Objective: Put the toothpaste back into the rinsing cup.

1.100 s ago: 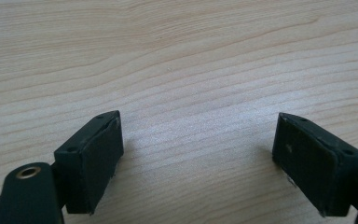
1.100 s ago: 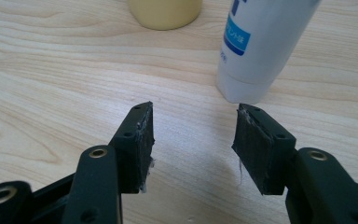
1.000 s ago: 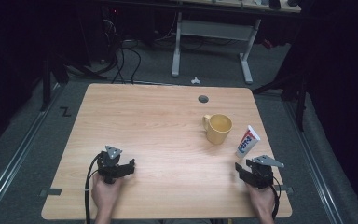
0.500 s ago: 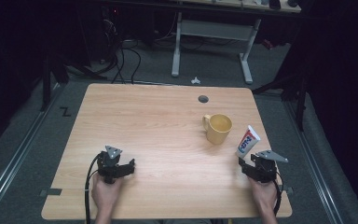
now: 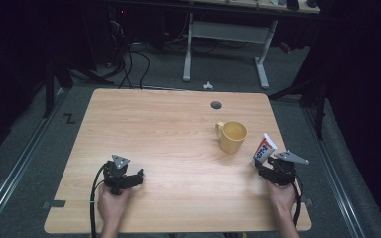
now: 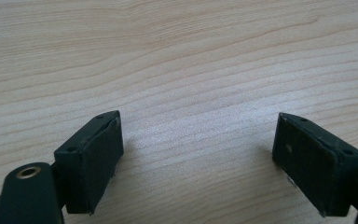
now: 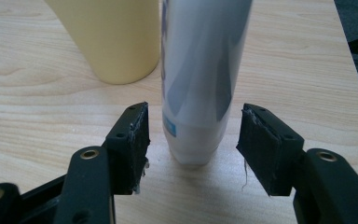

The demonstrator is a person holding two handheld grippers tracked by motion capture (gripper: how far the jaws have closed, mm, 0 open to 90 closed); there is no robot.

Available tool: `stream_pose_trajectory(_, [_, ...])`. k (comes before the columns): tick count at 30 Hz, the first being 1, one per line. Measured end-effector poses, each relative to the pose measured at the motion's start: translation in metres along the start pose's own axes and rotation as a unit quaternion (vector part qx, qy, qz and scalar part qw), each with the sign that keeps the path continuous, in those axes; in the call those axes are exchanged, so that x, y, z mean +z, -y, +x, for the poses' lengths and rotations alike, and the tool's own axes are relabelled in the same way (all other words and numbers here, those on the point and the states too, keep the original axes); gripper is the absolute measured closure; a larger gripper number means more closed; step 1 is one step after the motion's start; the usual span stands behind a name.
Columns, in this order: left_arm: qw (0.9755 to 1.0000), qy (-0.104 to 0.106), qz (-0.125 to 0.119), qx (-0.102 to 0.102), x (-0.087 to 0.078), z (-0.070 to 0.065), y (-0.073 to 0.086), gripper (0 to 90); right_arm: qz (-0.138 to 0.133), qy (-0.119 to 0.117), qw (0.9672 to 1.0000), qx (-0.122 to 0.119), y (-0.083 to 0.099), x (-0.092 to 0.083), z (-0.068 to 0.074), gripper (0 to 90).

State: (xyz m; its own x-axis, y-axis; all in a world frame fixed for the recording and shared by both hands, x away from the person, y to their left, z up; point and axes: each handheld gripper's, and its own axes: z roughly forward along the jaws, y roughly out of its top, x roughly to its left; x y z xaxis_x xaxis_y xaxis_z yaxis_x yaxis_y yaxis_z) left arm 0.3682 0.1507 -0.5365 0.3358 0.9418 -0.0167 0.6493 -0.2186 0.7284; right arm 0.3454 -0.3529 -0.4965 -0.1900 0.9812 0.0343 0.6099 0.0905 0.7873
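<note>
Toothpaste tube [image 7: 200, 79] stands cap-down, long axis upright, centre-right in the right gripper view, just beside the yellow mug [image 7: 109, 39] at upper left. The right gripper [image 7: 193, 144] is by far the nearer: jaws have just been opening, pads flank the cap end with gaps either side, not pressing. Left gripper [image 6: 198, 158], lower left of the high view, is spread wide over bare table [image 6: 177, 56].

A light wooden bench [image 5: 168, 134] carries a yellow mug [image 5: 232, 136] toward its right side. A white toothpaste tube [image 5: 264, 148] stands upright just beside the mug, nearer the right edge.
</note>
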Motion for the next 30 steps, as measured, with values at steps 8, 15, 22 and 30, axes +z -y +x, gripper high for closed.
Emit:
stream_pose_trajectory(8, [1.0000,0.000,0.000,0.000,0.000,0.000,0.000,16.4,-0.013,-0.010,0.9999,0.002,-0.011,0.002,0.000,43.9])
stream_pose_trajectory(15, [1.0000,0.000,0.000,-0.001,0.000,0.000,0.000,16.5,-0.010,-0.008,0.9999,-0.006,-0.018,0.006,0.003,45.0])
stream_pose_trajectory(22, [1.0000,0.000,0.000,-0.001,0.000,0.000,0.000,16.5,-0.026,0.000,0.9997,-0.007,-0.021,0.008,0.003,51.0])
stream_pose_trajectory(30, [1.0000,0.000,0.000,-0.001,0.000,0.000,0.000,16.5,-0.029,0.001,0.9995,-0.011,-0.021,0.008,0.001,56.7])
